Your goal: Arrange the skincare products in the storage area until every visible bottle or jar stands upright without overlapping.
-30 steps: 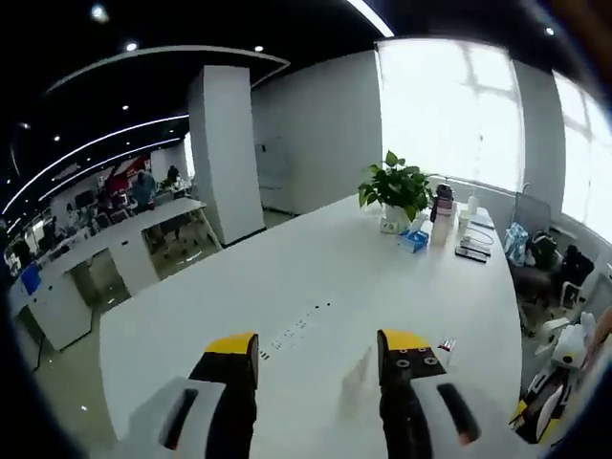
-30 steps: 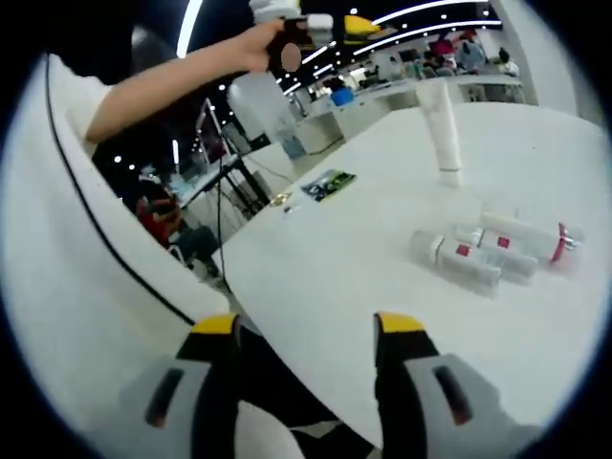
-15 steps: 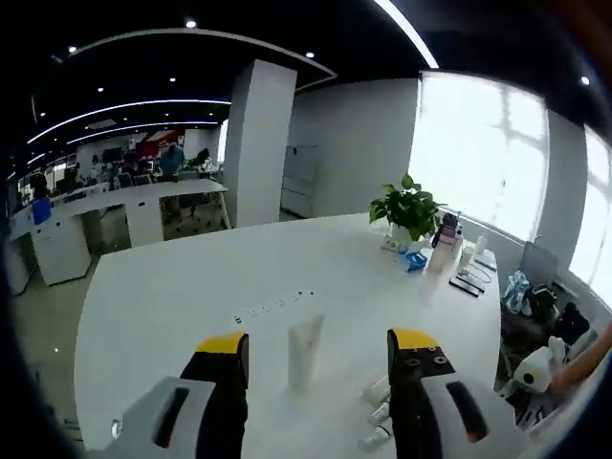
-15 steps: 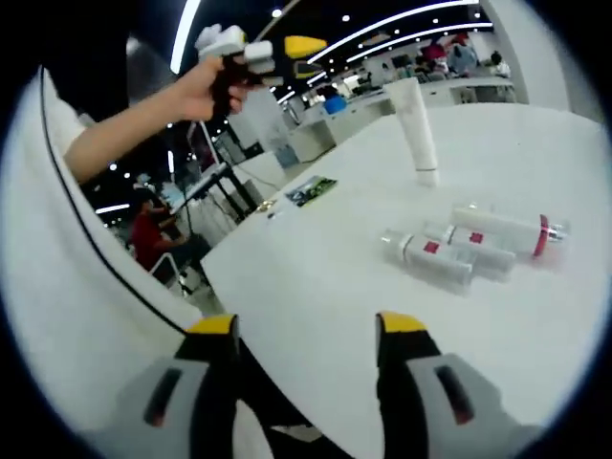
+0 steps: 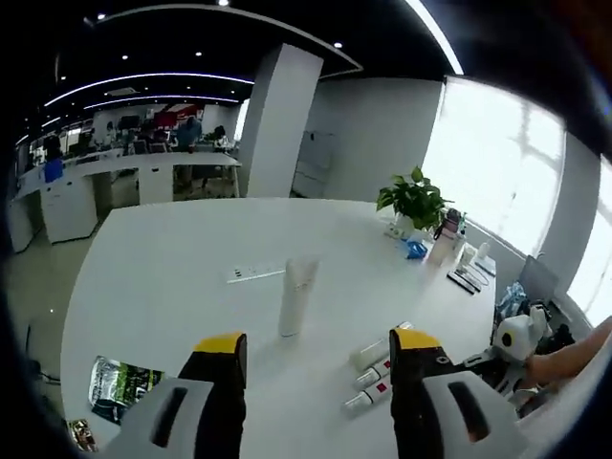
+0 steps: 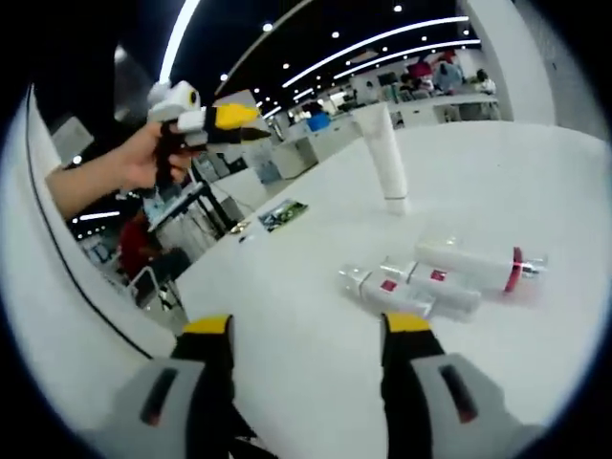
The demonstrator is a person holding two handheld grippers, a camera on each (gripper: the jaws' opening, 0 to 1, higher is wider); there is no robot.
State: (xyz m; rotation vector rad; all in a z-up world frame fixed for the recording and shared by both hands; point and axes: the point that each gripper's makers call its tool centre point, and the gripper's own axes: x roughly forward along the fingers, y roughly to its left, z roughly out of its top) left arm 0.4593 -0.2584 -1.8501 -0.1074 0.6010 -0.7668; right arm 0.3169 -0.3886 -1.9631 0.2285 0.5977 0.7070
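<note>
Big white worktop (image 5: pixel 172 277) runs out ahead of me, oval, in an open office.

My left hand-held gripper (image 5: pixel 311 346) hangs above the worktop, jaws spread, nothing between them. In the right gripper view I see that left hand-held gripper (image 6: pixel 251 115) raised in my hand (image 6: pixel 148 158) off to the left, well apart from the bottles, yellow tips pointing right.

My right hand-held gripper (image 6: pixel 306 327) is also spread wide and holds nothing; it sits near the worktop edge, short of the bottles.

White tube (image 5: pixel 296 298) stands upright on its cap around mid-worktop, by itself. In the right gripper view the same tube (image 6: pixel 382 151) stands beyond the lying bottles, apart from them.

Three bottles lie on their sides in a bunch, touching or nearly so: one larger white bottle with a red band (image 6: pixel 478 265) near its cap, and two smaller white bottles with red labels (image 6: pixel 397 289) just beside it. In the left gripper view that bunch of bottles (image 5: pixel 375 375) lies close to my right jaw, just past the tube.

Potted plant (image 5: pixel 413 203) stands at the far end by the window, with small items near it that I can't make out. A printed card (image 5: pixel 117 384) lies flat near the worktop's near left edge. A power strip (image 5: pixel 256 273) is set in the worktop left of the tube.
</note>
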